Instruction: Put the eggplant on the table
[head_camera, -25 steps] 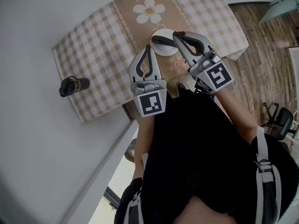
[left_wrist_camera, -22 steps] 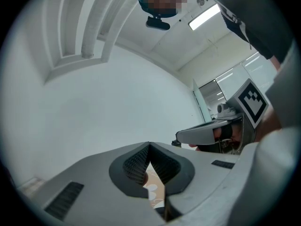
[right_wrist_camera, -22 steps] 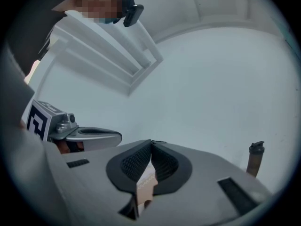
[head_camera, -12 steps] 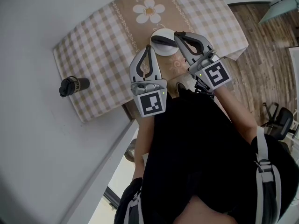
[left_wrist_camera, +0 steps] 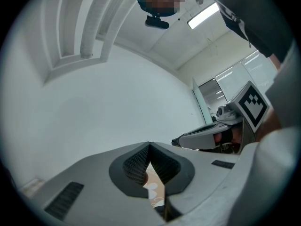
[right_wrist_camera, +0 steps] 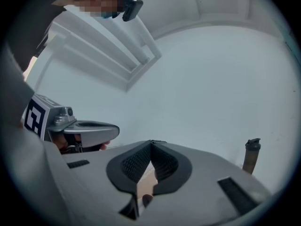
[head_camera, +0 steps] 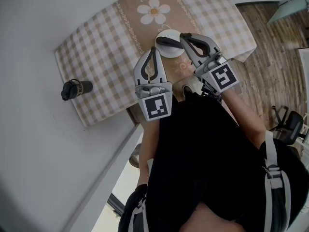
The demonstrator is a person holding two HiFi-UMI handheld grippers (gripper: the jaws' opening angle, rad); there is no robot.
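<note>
— What has moved since the earlier frame?

— Next to nothing. My right gripper (head_camera: 182, 35) has crept a touch toward the upper left of the head view. My left gripper (head_camera: 153, 48) has kept its place.

— And the jaws?

— Both pairs are pressed together on nothing. Each gripper view shows the pads meeting at the tips.

— Where is the eggplant?

— The eggplant (head_camera: 166, 41) lies dark and oblong on a white plate (head_camera: 169, 53), upper middle of the head view, on the checked surface (head_camera: 106, 42). My right tips hang over the plate's right side and my left tips sit just below and left of it. I cannot tell whether either touches it.

— How will it handle?

— I judge it light enough for one gripper. It should be firm, but the skin looks glossy and may slip, and its round body could roll on the plate. I would spread the jaws and take it across the thick middle, squeezing only enough to hold it.

— Anything in the way?

— Only a dark bottle (head_camera: 75, 88) at the left of the frame, well apart from where I would set it down
</note>
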